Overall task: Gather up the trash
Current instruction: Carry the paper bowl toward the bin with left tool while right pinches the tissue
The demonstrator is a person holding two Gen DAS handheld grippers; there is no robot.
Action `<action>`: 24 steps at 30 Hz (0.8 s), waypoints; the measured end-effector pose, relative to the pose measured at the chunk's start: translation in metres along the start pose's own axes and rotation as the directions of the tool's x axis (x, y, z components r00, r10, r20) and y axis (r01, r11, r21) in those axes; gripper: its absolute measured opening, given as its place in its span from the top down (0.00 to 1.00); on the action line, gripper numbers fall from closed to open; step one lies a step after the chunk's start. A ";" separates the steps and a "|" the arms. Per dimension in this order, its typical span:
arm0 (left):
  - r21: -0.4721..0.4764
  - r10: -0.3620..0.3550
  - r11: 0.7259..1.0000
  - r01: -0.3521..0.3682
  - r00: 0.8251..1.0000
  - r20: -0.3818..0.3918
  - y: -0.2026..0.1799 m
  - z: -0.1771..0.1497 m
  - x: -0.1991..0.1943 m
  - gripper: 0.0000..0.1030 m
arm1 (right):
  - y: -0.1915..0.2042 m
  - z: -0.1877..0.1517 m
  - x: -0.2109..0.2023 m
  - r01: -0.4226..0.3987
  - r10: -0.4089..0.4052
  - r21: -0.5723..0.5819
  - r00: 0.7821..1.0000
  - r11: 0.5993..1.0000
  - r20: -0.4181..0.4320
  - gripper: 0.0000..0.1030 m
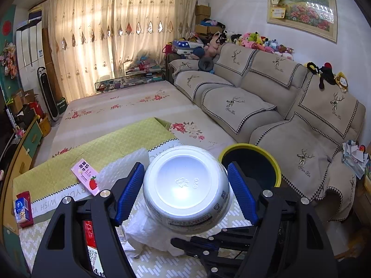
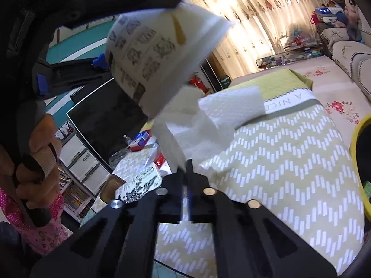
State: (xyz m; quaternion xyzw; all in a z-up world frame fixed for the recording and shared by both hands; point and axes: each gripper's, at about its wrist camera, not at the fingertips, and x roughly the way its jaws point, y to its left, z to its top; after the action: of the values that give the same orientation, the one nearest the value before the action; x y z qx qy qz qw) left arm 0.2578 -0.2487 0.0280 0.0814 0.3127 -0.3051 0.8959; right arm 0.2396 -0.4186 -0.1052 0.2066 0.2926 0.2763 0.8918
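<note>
A white plastic bowl (image 1: 185, 185) hangs above the table with its bottom toward the left wrist camera. My left gripper (image 1: 185, 166) is shut on it, a blue pad on each side. The right wrist view shows the same bowl (image 2: 162, 58) raised at the upper left. My right gripper (image 2: 188, 164) is shut on a crumpled white tissue (image 2: 197, 127) lying on the green zigzag tablecloth (image 2: 289, 162). The tissue (image 1: 148, 231) lies just under the bowl, and the right gripper (image 1: 178, 241) reaches it from the lower right. A yellow-rimmed bin (image 1: 250, 162) stands at the table's right edge.
On the cloth lie a pink strawberry milk carton (image 1: 85, 177), a blue and red carton (image 1: 23, 208), bubble wrap (image 1: 125, 164) and a red packet (image 1: 90, 231). A beige sofa (image 1: 266, 106) runs along the right. A person's hand (image 2: 34, 150) holds the left gripper's handle.
</note>
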 end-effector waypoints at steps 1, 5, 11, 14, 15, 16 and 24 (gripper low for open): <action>0.000 0.001 1.000 -0.001 1.000 0.005 0.000 0.001 -0.002 0.28 | -0.002 -0.002 0.000 0.010 -0.010 0.003 1.000 1.000 -0.017 0.98; 0.000 -0.002 1.000 0.002 1.000 0.020 0.000 0.006 -0.005 0.28 | -0.017 -0.018 -0.004 0.038 -0.032 0.062 0.994 0.997 -0.105 0.98; 0.014 -0.001 1.000 0.001 1.000 0.022 -0.008 0.014 0.000 0.28 | -0.038 -0.047 -0.030 0.084 -0.062 0.148 0.987 0.985 -0.150 0.98; 0.024 -0.007 1.000 0.007 1.000 0.014 -0.014 0.020 0.009 0.28 | -0.041 -0.059 -0.040 0.089 -0.059 0.179 0.984 0.980 -0.167 0.98; 0.027 -0.010 1.000 0.009 1.000 0.012 -0.015 0.021 0.010 0.28 | -0.037 -0.063 -0.041 0.090 -0.059 0.178 0.983 0.980 -0.174 0.98; 0.037 -0.013 0.999 0.013 1.000 0.008 -0.020 0.024 0.016 0.28 | -0.037 -0.068 -0.041 0.094 -0.061 0.175 0.981 0.980 -0.184 0.98; 0.116 -0.076 0.989 0.086 0.993 -0.087 -0.069 0.049 0.079 0.28 | -0.027 -0.088 -0.042 0.109 -0.081 0.151 0.980 0.983 -0.181 0.98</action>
State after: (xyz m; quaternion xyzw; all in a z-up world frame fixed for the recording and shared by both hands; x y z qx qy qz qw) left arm 0.2905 -0.3590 0.0221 0.1348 0.3336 -0.3558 0.8625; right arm 0.1654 -0.4464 -0.1675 0.2382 0.4000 0.2261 0.8557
